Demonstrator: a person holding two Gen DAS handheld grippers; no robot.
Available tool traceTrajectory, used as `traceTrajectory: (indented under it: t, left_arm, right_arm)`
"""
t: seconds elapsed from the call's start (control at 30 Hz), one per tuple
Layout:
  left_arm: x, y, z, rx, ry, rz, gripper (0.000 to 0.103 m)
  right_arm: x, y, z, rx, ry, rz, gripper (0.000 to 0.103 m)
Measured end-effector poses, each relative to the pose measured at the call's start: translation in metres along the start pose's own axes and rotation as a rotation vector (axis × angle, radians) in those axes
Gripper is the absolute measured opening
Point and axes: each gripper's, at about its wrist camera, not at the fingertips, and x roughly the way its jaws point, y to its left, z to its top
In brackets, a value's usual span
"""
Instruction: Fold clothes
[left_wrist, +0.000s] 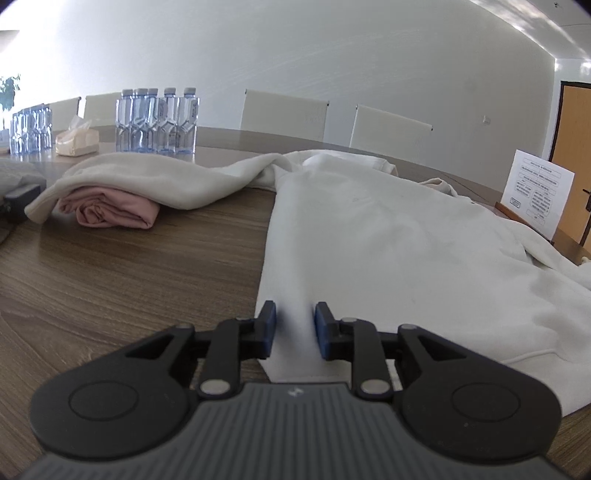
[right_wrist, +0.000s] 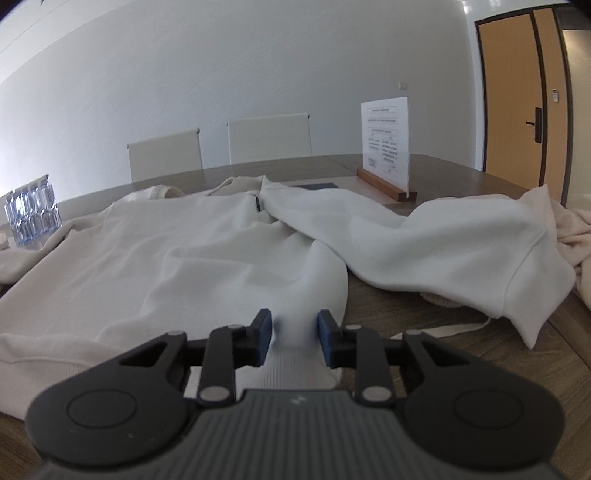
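A: Well, the white sweatshirt (left_wrist: 369, 236) lies spread across the wooden table (left_wrist: 110, 288), body flat, one sleeve (right_wrist: 314, 288) trailing toward the near edge.

B: And the grippers?

A: The left gripper (left_wrist: 294, 328) has its fingers spread over the near hem; the right gripper (right_wrist: 293, 338) has its fingers parted around the ribbed cuff (right_wrist: 295, 369), neither pinching cloth.

B: How would it handle?

A: Thick, soft fleece, probably limp and fairly light; hem corners, cuffs and shoulder seams seem the surest holds.

B: The surroundings?

A: A folded pink garment (left_wrist: 110, 210) sits far left under a cream garment (left_wrist: 155, 177), water bottles (left_wrist: 159, 122) beyond, a sign (right_wrist: 386, 138) far right, chairs (right_wrist: 269, 138) against a white wall (right_wrist: 258, 66).
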Motion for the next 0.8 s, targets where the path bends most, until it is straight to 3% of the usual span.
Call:
traceTrajectory:
  t: [0.03,0.1,0.13,0.17,0.23,0.47,0.67,0.8]
  left_arm:
    - [-0.004,-0.002,0.003,0.011,-0.029,0.027,0.024]
    - [-0.012,-0.008,0.011,0.042,-0.096,0.094,0.027]
    - [-0.016,-0.01,0.016,0.061,-0.133,0.113,0.034]
    - [-0.017,-0.012,0.021,0.065,-0.149,0.102,0.041]
    - [-0.019,-0.016,0.029,0.074,-0.179,0.078,0.043]
    - [0.018,-0.024,0.017,0.059,-0.033,-0.065,0.043]
    - [0.049,-0.031,0.006,0.045,0.092,-0.185,0.043]
    - [0.052,-0.025,0.006,0.02,0.121,-0.201,0.043]
  right_arm:
    - [-0.004,-0.001,0.005,0.008,-0.037,-0.006,0.05]
    - [-0.012,0.003,0.016,0.008,-0.114,0.009,0.057]
    - [-0.013,0.008,0.021,0.003,-0.132,0.034,0.059]
    - [-0.013,0.015,0.025,-0.001,-0.144,0.061,0.06]
    - [-0.012,0.03,0.033,-0.007,-0.158,0.122,0.06]
    - [0.025,0.103,0.034,-0.009,-0.02,0.342,0.06]
    - [0.068,0.13,0.018,0.014,0.132,0.361,0.056]
    - [0.099,0.121,0.001,0.047,0.201,0.299,0.05]
